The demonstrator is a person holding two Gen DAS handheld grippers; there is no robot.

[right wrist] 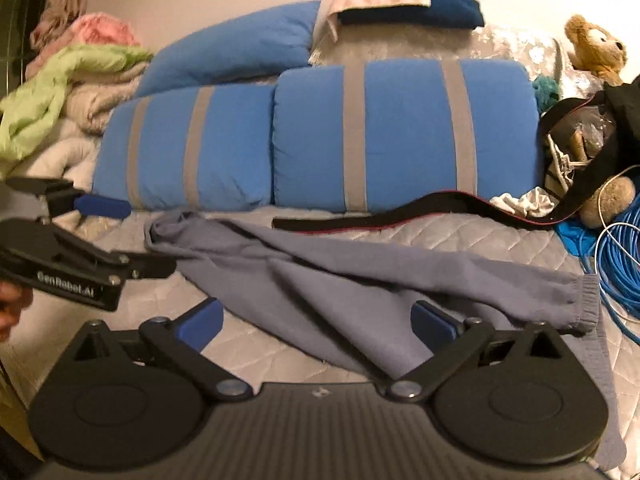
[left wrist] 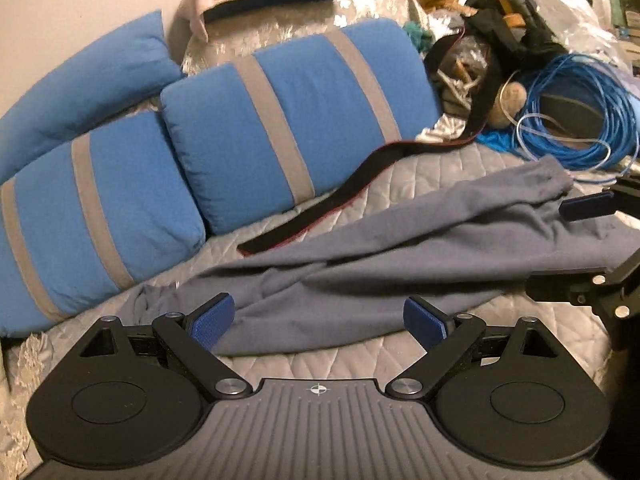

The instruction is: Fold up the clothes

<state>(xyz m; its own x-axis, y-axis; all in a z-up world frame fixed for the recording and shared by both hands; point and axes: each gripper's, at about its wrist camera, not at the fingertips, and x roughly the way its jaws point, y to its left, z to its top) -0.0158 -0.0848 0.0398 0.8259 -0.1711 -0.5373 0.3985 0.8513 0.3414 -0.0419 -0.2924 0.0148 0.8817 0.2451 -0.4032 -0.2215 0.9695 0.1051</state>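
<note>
The sweatpants [right wrist: 360, 280] lie stretched across the bed [right wrist: 460, 236], in front of two pillows [right wrist: 400, 132] set side by side. A strap [right wrist: 380, 220] lies between pillows and sweatpants. Behind the pillows sits a third pillow [right wrist: 240, 48]. A cable coil [right wrist: 624, 264] lies to the right, a teddy bear [right wrist: 596, 48] behind it.
</note>
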